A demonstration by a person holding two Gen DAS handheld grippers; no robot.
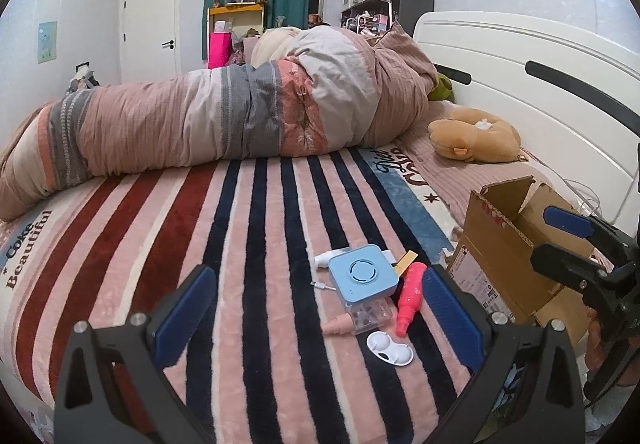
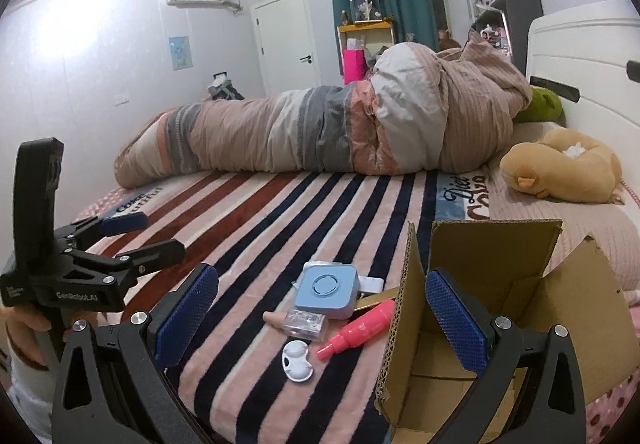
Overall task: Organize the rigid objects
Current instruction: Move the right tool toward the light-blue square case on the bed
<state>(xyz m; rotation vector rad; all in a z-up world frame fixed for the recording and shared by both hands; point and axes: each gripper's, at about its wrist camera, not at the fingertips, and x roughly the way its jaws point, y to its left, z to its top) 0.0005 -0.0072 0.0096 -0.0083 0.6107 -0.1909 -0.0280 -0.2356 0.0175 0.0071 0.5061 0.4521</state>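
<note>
A small heap of objects lies on the striped blanket: a light blue square device [image 1: 363, 275] [image 2: 326, 290], a pink spray bottle [image 1: 410, 299] [image 2: 357, 332], a clear plastic case [image 1: 370, 318] [image 2: 306, 322] and a white contact-lens case [image 1: 390, 349] [image 2: 297, 361]. An open cardboard box [image 1: 508, 244] [image 2: 500, 304] stands right of them. My left gripper [image 1: 316, 318] is open and empty, just before the heap. My right gripper [image 2: 322, 324] is open and empty, its right finger over the box; it also shows in the left wrist view [image 1: 560, 244].
A rolled striped duvet [image 1: 224, 116] [image 2: 320, 132] lies across the far side of the bed. A tan plush toy [image 1: 476, 136] [image 2: 564, 168] and a green one [image 2: 540, 106] sit by the white headboard [image 1: 520, 56]. A white cable [image 1: 588, 200] lies behind the box.
</note>
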